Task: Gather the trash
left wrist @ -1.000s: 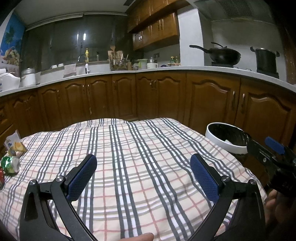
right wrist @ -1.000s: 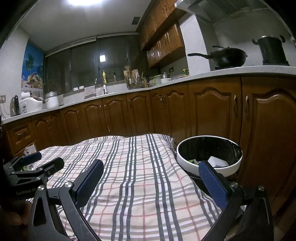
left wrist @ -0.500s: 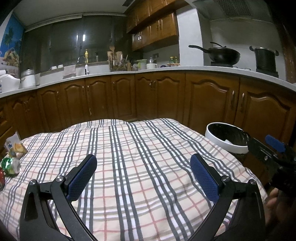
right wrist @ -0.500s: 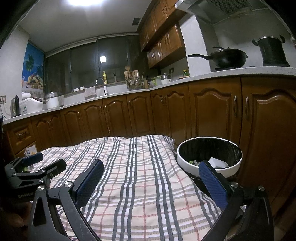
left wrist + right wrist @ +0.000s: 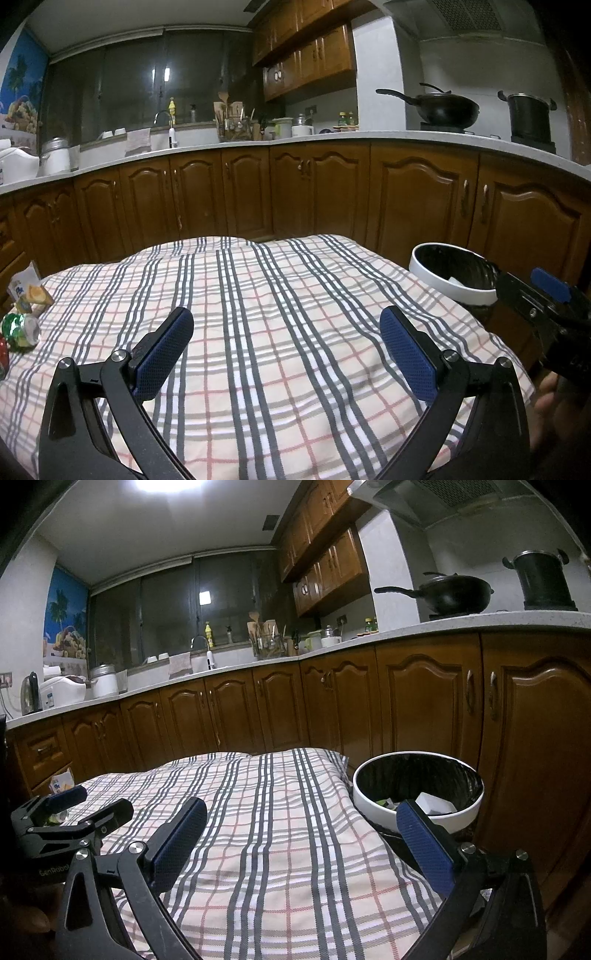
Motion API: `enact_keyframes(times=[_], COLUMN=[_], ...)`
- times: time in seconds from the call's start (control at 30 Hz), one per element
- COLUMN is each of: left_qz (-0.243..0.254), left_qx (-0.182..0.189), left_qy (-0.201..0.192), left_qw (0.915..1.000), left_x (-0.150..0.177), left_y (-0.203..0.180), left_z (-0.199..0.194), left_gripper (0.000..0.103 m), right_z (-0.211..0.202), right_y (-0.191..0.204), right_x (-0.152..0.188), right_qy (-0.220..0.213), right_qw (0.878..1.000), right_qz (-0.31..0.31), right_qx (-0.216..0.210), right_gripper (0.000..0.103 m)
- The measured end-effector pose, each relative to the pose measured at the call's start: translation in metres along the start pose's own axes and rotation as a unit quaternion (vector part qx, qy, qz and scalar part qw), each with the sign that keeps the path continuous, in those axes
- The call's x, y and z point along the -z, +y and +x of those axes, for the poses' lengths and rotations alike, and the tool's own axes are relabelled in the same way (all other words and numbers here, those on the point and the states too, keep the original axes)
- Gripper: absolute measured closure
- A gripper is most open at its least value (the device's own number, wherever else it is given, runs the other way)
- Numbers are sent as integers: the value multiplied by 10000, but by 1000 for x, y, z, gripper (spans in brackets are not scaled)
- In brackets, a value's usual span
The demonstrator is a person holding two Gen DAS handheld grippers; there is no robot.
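A white trash bin with a black liner stands past the right edge of the plaid-covered table; in the right wrist view the bin holds white paper and scraps. A crushed green can, a small carton and a snack wrapper lie at the table's left edge. My left gripper is open and empty above the table's near middle. My right gripper is open and empty over the table's right side, near the bin.
Brown kitchen cabinets with a white counter curve behind the table. A wok and a pot sit on the stove at right. The sink area is at the back left.
The view has drifted very slightly; both grippers stay open and empty. Nothing on the table has moved.
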State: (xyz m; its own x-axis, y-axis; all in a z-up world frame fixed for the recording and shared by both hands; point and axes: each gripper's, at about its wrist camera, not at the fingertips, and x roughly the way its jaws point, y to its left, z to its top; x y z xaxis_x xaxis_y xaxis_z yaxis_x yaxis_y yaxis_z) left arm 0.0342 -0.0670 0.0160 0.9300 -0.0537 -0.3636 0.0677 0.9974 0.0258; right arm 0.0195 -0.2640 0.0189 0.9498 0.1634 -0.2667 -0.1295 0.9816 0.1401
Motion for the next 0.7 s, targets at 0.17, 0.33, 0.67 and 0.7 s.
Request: enact_keyframes(times=[0.17,0.33,0.67,0.7], left_qz=[5,2,12,15], left_qx=[6,5,13,18], left_qy=[7,9,15,16], left_qw=[10000,10000,10000,10000], left_x=[0,1,1,1], left_y=[0,-1,-2,-2], left_z=[1,1,2,3], left_gripper=[0,0,0,0], right_z=[0,0,0,0], right_y=[0,0,1,1], right_x=[0,0,0,0], right_qy=[2,8,3,1], right_qw=[10000,10000,10000,10000], right_qz=[1,6,7,5], right_qx=[8,4,4,5], right_gripper=[0,0,0,0])
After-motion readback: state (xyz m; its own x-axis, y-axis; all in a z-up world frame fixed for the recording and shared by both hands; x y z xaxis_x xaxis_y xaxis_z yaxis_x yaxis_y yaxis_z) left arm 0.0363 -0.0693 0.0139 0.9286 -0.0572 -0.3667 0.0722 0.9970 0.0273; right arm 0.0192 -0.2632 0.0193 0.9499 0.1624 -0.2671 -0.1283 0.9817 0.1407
